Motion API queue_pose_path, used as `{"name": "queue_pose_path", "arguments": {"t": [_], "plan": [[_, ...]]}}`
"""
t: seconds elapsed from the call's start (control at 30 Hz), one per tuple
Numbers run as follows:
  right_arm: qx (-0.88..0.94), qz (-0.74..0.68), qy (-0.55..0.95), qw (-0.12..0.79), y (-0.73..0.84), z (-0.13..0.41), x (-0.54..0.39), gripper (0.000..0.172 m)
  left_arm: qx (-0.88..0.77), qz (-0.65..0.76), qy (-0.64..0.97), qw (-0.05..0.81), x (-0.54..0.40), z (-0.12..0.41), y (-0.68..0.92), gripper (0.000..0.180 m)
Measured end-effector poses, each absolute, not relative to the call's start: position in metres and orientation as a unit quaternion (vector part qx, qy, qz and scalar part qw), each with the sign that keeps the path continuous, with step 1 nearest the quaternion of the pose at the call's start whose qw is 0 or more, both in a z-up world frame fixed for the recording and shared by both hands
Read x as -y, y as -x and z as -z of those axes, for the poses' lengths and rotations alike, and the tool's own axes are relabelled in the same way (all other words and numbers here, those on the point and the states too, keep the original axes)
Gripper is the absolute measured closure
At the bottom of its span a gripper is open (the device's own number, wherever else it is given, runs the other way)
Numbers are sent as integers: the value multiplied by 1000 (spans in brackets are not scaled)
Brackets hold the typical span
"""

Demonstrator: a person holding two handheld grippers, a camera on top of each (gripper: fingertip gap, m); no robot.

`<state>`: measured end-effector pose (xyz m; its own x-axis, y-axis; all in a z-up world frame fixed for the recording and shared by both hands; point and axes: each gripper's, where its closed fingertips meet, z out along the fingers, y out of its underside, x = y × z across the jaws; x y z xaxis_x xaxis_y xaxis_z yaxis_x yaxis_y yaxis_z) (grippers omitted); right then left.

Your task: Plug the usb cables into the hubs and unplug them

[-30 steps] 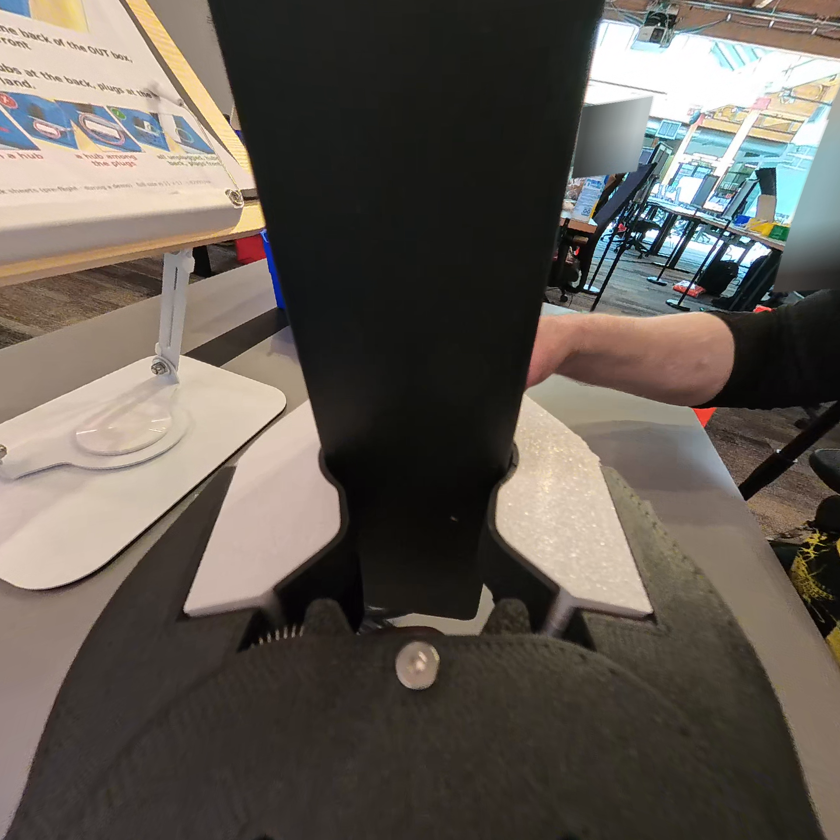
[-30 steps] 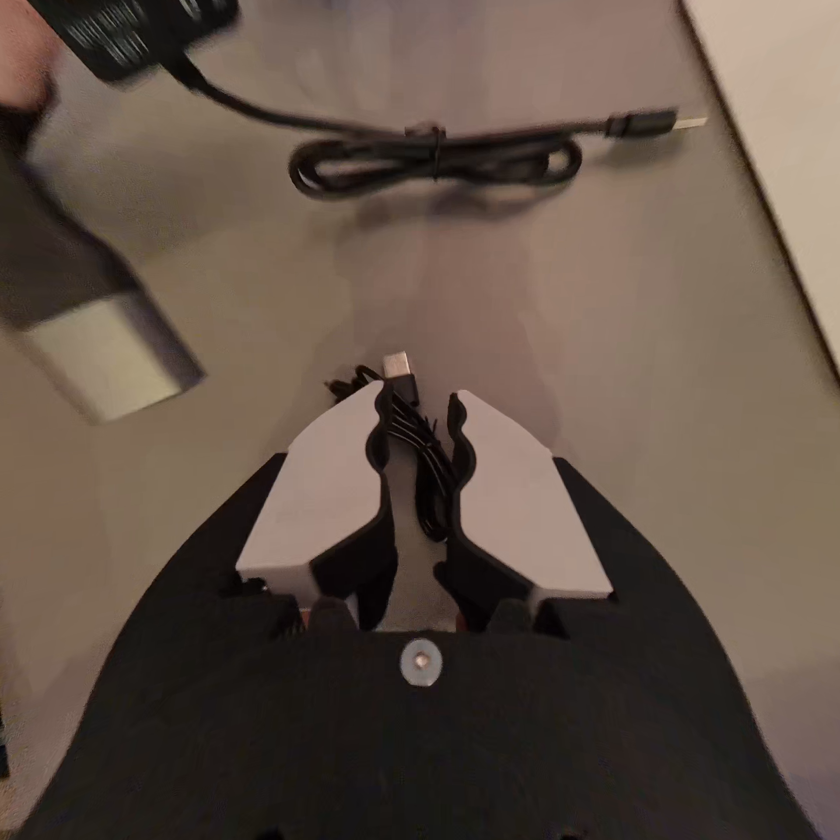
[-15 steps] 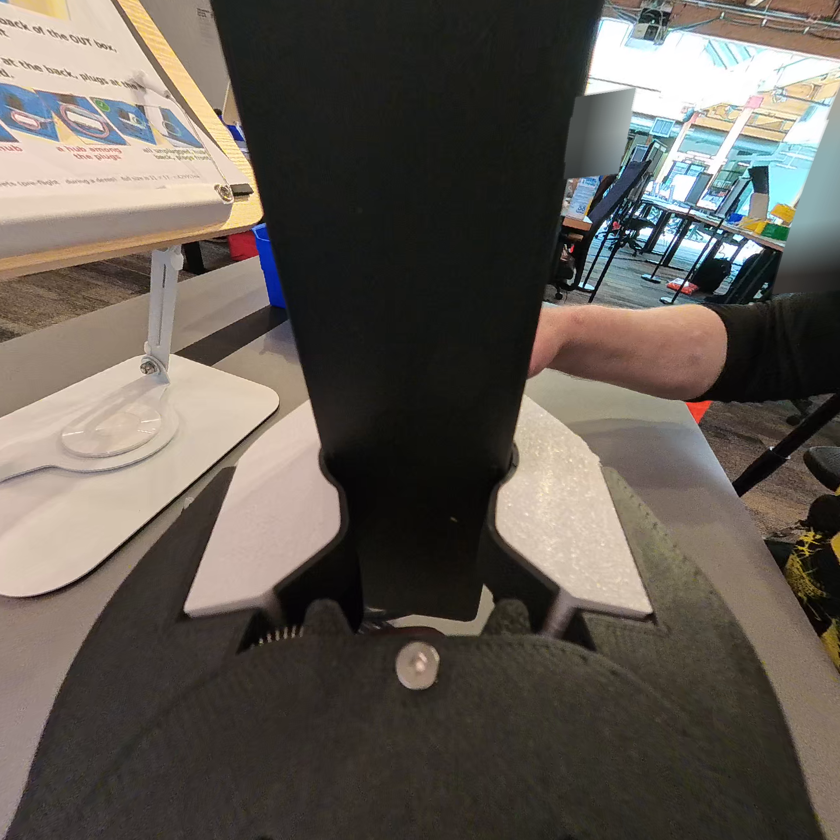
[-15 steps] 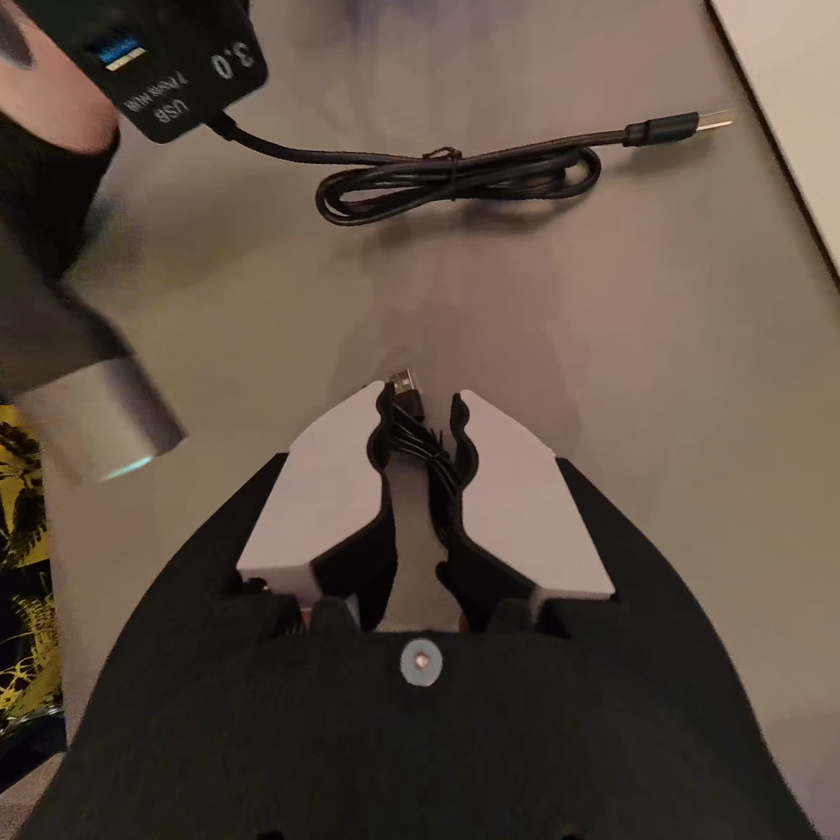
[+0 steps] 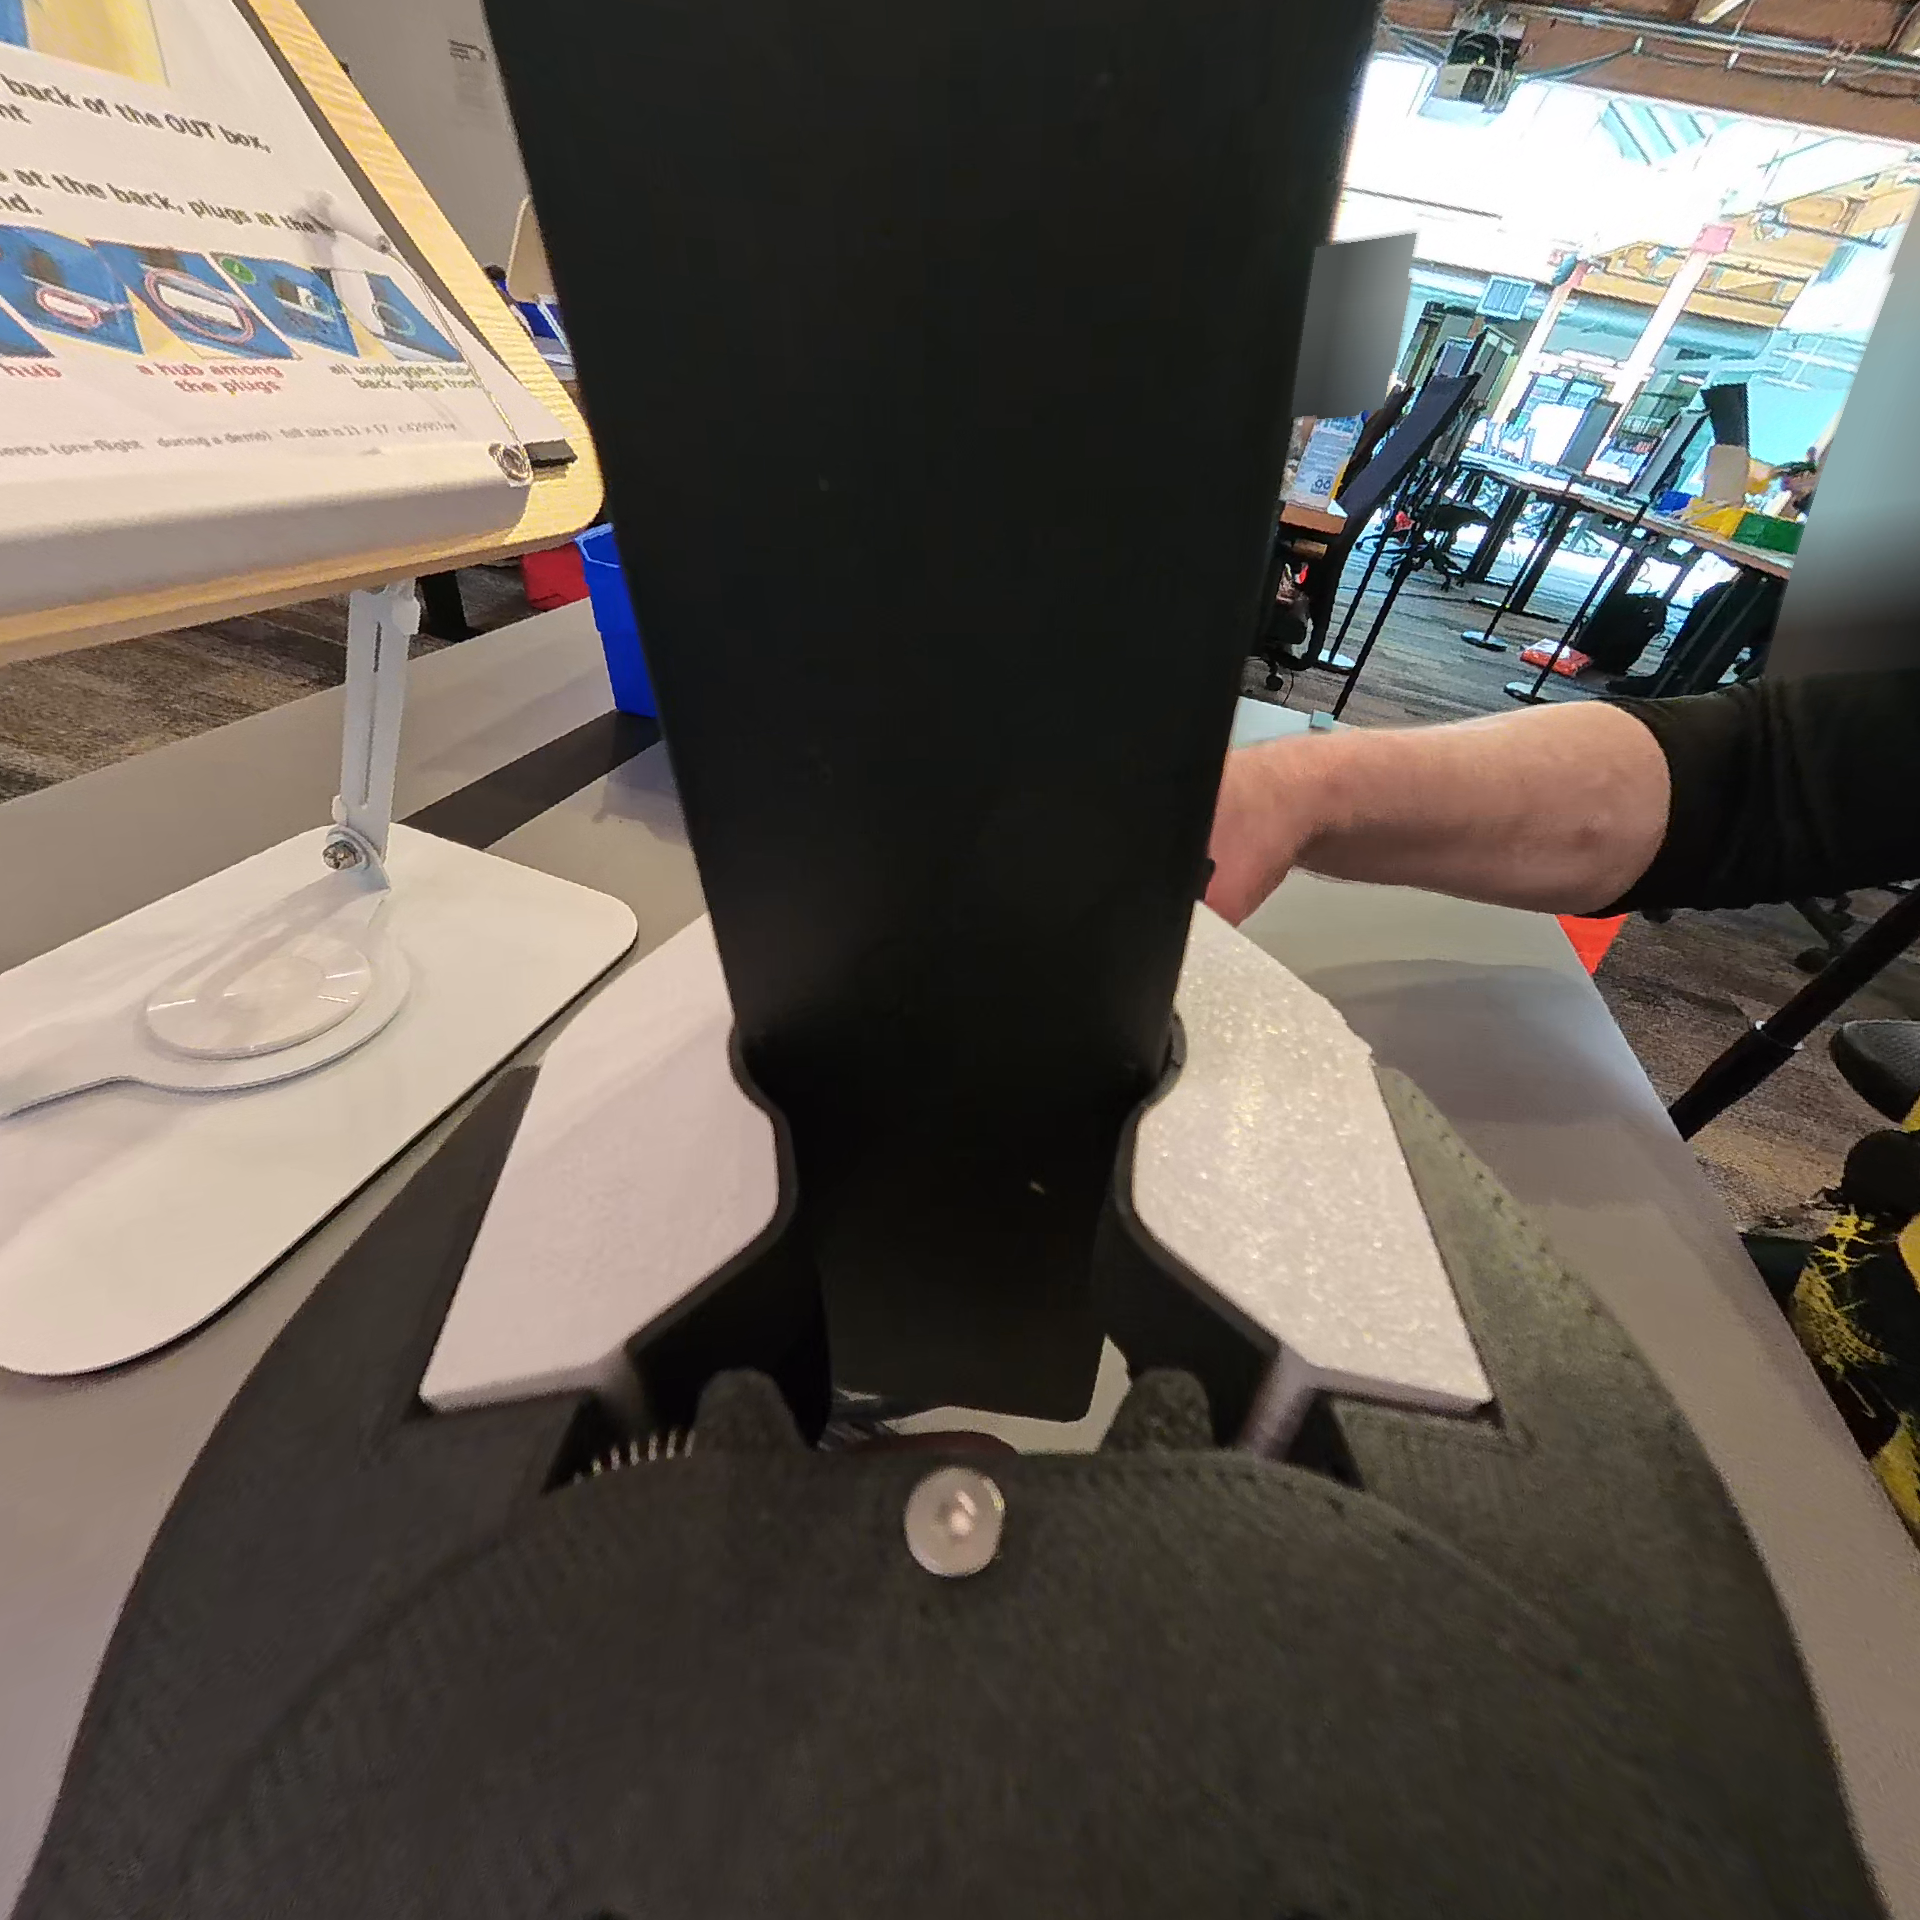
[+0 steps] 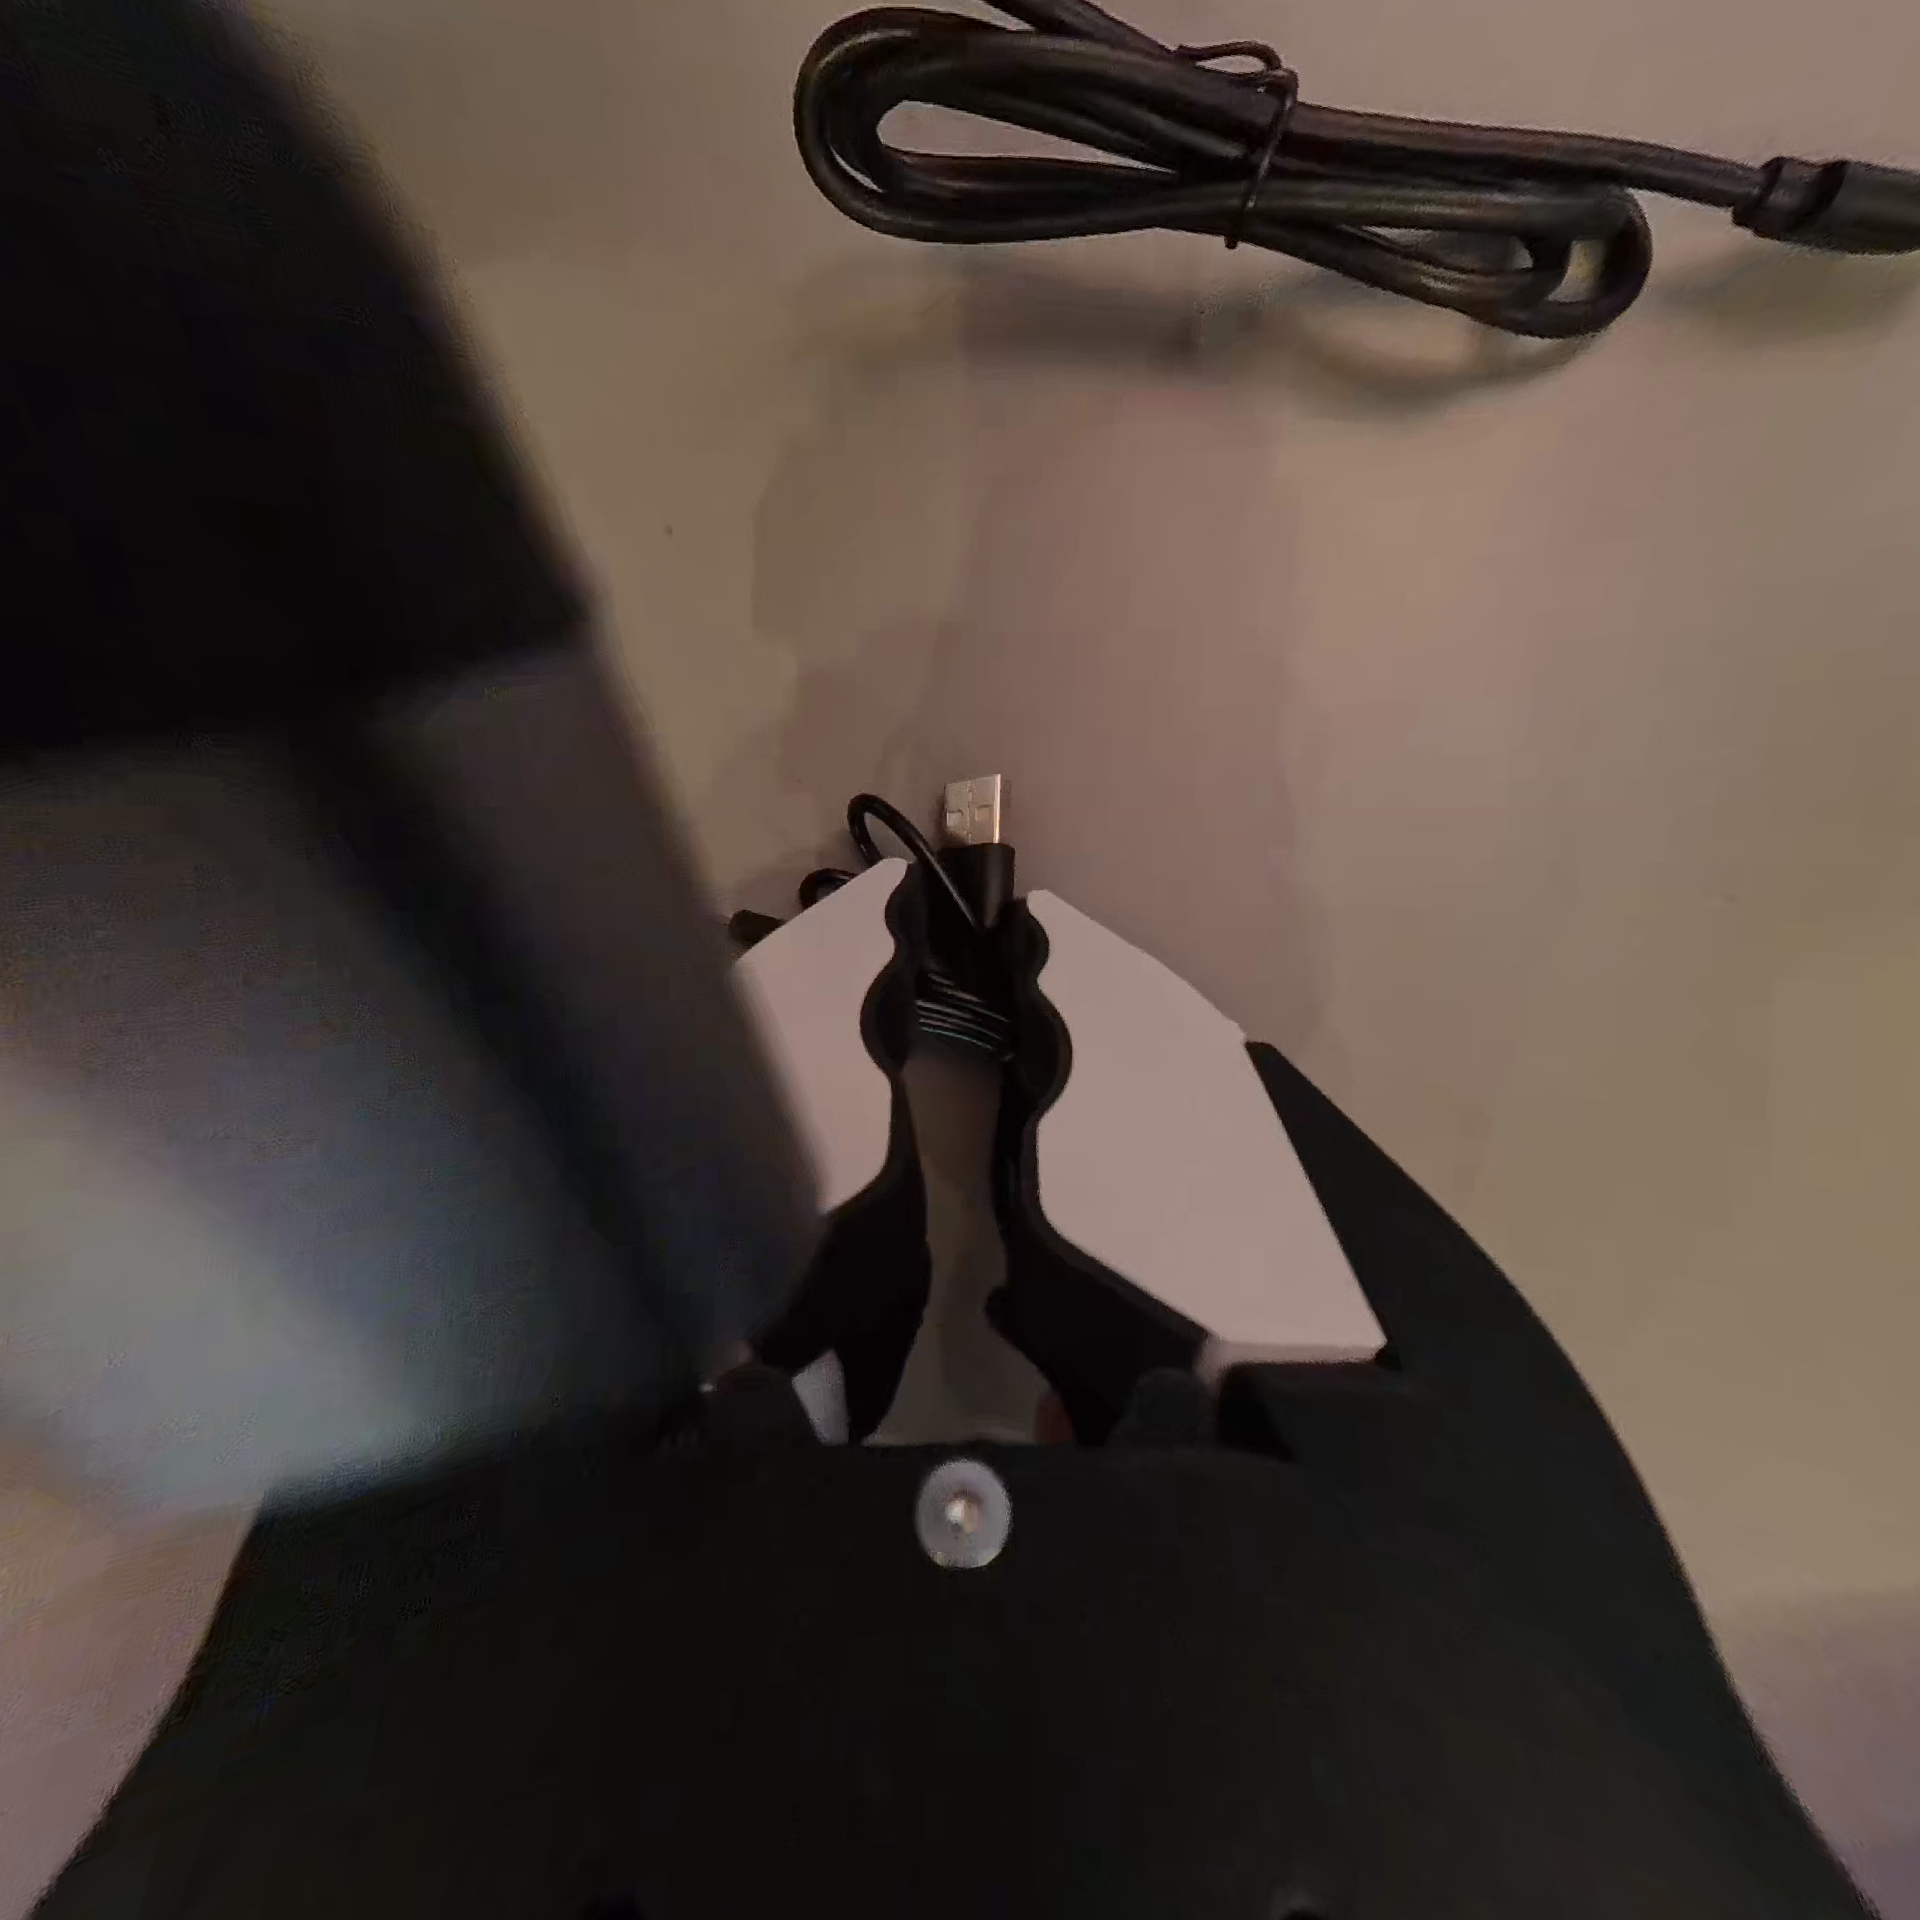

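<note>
In the left wrist view my left gripper [image 5: 956,935] is shut on a flat black USB hub [image 5: 935,520], which stands up between the white fingers [image 5: 1278,1164] and blocks the middle of the view. In the right wrist view my right gripper [image 6: 966,904] is shut on a bundled black USB cable [image 6: 961,1013]. Its silver plug [image 6: 975,812] sticks out past the fingertips above the grey table [image 6: 1455,727]. The hub's own coiled black cable [image 6: 1247,197] lies on the table ahead. A big blurred dark and grey shape [image 6: 260,935] at the left of the right wrist view is the left gripper, close by.
A white document stand [image 5: 260,1039] holding a printed sheet [image 5: 208,312] stands at the left of the table. A person's forearm in a black sleeve [image 5: 1455,810] reaches in from the right behind the hub. The table's edge [image 5: 1621,1091] runs along the right. My hands' fingertips stand some 15 centimetres from each other.
In the right wrist view the left gripper has come much closer and now fills the left side. The coiled cable looks nearer. Both grasps are unchanged.
</note>
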<state>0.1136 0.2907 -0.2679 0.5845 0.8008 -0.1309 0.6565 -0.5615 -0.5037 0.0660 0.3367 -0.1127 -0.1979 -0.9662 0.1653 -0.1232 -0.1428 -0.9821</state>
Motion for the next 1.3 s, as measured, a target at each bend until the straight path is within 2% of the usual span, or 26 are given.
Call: {"name": "queue_pose_path", "arguments": {"t": [0.27,0.47,0.63,1.03,1.3], "plan": [[407,-195,839,302,-111,244,-289,166,-532,572,496,379,-334,108,-65,114],[340,-399,779,345,-90,173,-271,166,-530,610,455,375,-321,98,-66,113],[316,-501,736,329,-66,139,-263,166,-550,629,399,377,-299,88,-63,114],[310,-587,690,288,-34,102,-256,165,-611,596,335,400,-263,83,-64,114],[319,-585,709,232,-38,117,-246,166,-629,584,321,400,-252,83,-65,114]]}}
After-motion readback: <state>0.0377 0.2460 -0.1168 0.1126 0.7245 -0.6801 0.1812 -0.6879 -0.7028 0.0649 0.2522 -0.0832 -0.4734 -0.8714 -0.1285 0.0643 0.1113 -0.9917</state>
